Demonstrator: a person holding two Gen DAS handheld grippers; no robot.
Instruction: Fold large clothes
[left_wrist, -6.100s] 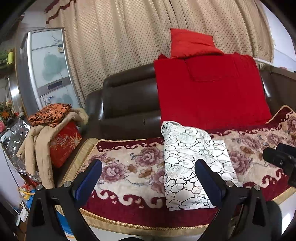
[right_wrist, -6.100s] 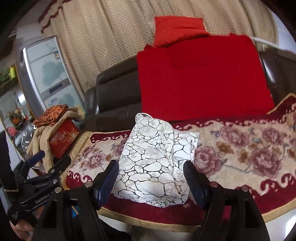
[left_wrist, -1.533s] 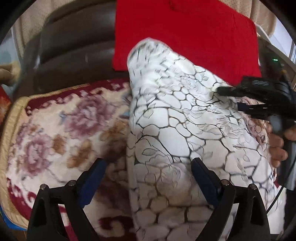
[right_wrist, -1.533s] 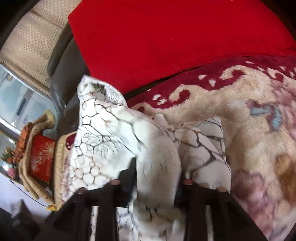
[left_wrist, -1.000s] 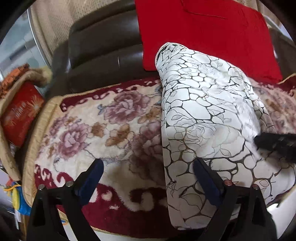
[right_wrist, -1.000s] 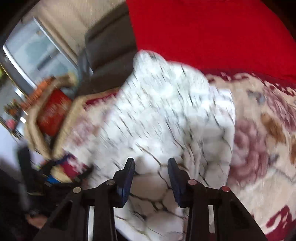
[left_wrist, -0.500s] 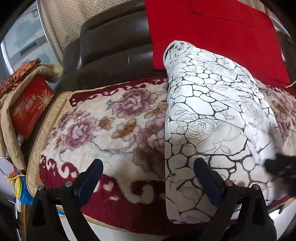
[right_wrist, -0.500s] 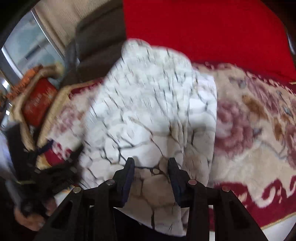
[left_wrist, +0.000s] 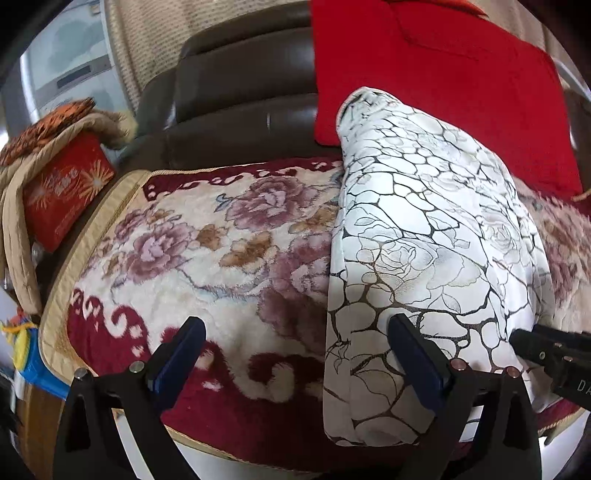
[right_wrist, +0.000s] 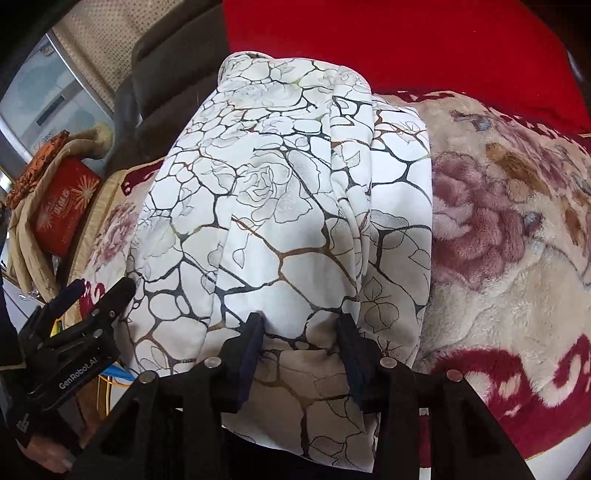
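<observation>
A white padded garment with a dark crackle and rose print lies folded lengthwise on the floral sofa cover, its near end hanging over the seat's front edge. It also fills the right wrist view. My left gripper is open and empty at the garment's left edge, its right finger over the cloth. My right gripper has its jaws partly closed around a bunched fold at the garment's near end. The left gripper also shows in the right wrist view.
The floral red and cream cover spreads over a dark leather sofa. A red cloth hangs on the backrest. A red box under a beige coat stands at the left armrest. A grey cabinet stands behind.
Both grippers pulled back toward the front edge of the seat. The right gripper carried the garment's near end toward the seat's front edge; the garment now lies smoother and longer.
</observation>
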